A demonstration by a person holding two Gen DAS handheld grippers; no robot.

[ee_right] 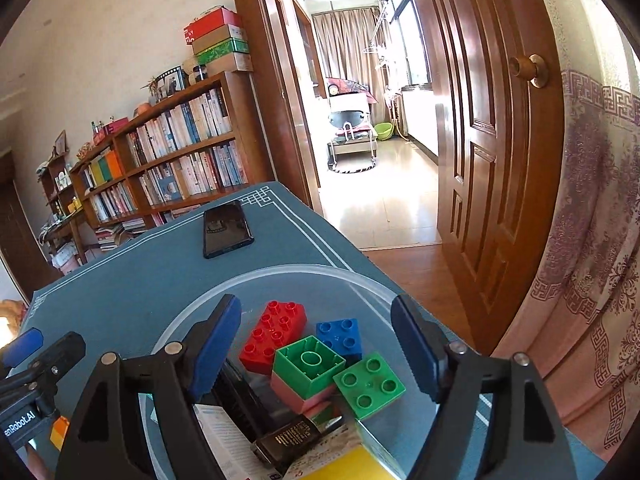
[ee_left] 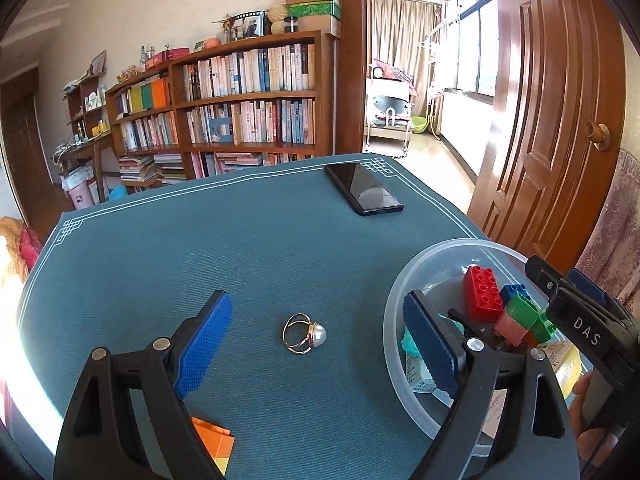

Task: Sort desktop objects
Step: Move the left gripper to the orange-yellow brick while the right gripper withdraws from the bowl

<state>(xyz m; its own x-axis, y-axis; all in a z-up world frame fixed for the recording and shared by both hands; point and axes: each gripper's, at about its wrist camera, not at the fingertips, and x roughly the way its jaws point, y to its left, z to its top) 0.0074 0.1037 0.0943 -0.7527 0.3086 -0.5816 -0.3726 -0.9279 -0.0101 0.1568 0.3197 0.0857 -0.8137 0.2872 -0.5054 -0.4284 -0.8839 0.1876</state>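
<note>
On the teal counter (ee_left: 240,248), between the left gripper's (ee_left: 320,340) spread, empty jaws: pearl ring (ee_left: 305,334), likely light, rigid, slippery, best pinched across band; right gripper (ee_right: 316,344) spread, empty, over clear bowl (ee_right: 192,320).

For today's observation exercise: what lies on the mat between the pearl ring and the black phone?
Nothing: in the left wrist view, only bare blue mat stretches from the pearl ring to the black phone.
</note>
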